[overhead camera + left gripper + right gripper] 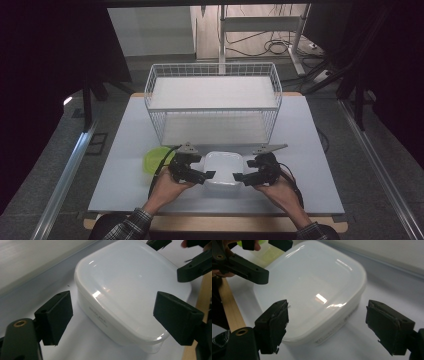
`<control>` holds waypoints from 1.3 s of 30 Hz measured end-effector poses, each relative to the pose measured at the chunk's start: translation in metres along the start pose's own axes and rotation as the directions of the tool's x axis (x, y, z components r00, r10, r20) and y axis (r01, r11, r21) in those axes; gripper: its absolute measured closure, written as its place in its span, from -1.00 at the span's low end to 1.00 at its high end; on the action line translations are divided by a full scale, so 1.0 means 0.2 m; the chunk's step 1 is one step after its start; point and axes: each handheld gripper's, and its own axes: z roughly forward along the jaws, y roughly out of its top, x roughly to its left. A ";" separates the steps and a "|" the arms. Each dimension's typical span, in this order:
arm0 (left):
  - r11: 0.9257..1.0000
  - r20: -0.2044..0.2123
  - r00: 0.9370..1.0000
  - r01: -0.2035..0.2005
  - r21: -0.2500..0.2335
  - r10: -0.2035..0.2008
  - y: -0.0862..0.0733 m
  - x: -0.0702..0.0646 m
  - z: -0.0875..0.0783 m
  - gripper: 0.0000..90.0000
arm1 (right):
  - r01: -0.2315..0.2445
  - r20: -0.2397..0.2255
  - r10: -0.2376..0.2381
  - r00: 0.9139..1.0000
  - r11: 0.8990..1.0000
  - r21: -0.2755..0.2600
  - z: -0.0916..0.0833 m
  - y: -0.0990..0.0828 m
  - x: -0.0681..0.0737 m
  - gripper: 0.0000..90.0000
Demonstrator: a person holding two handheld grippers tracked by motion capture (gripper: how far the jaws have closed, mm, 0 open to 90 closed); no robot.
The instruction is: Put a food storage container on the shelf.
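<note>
Flanking a white container (223, 170) — both hand-held grippers, jaws spread.

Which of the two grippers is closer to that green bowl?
Left. The left gripper is just right of the green bowl, its body almost over the bowl's rim. The right gripper sits farther off, across the white box.

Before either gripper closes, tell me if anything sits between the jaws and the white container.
Nothing visible does. The left gripper and right gripper both stand open at opposite sides of the white container, with bare table between jaws and walls. The green bowl lies off to the left.
</note>
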 end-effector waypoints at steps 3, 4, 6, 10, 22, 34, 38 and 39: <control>0.999 0.065 0.996 0.054 0.005 -0.054 -0.01 0.02 0.02 -0.64 | -0.020 -0.032 0.020 0.999 1.000 0.001 0.01 0.01 0.00 -0.43; 0.997 0.098 0.993 0.070 0.015 -0.071 -0.01 0.02 0.03 -0.63 | -0.024 -0.038 0.024 0.999 1.000 0.006 0.02 0.01 0.00 -0.42; 0.997 0.097 0.992 0.076 0.027 -0.078 -0.01 0.01 0.03 -0.64 | -0.050 -0.047 0.051 0.998 0.999 0.018 0.01 0.01 0.00 -0.39; 0.998 0.077 0.996 0.051 0.044 -0.055 -0.02 -0.02 0.00 -0.55 | -0.083 -0.066 0.086 0.994 0.996 0.040 0.00 -0.01 0.00 -0.32; 0.997 0.030 0.999 0.033 -0.071 -0.031 -0.05 -0.10 -0.14 0.41 | -0.159 -0.011 0.158 0.987 0.986 -0.041 -0.12 -0.03 0.01 0.48; 0.994 -0.042 0.997 0.059 -0.095 -0.063 -0.06 -0.10 -0.13 0.78 | -0.100 0.092 0.112 0.989 0.987 -0.130 -0.12 -0.04 0.05 0.71; 0.993 -0.051 0.996 0.062 -0.098 -0.067 -0.06 -0.10 -0.13 0.77 | -0.083 0.104 0.098 0.990 0.987 -0.139 -0.13 -0.04 0.06 0.71; 0.993 -0.051 0.996 0.062 -0.101 -0.067 -0.06 -0.10 -0.13 0.77 | -0.080 0.104 0.095 0.990 0.986 -0.144 -0.13 -0.04 0.06 0.72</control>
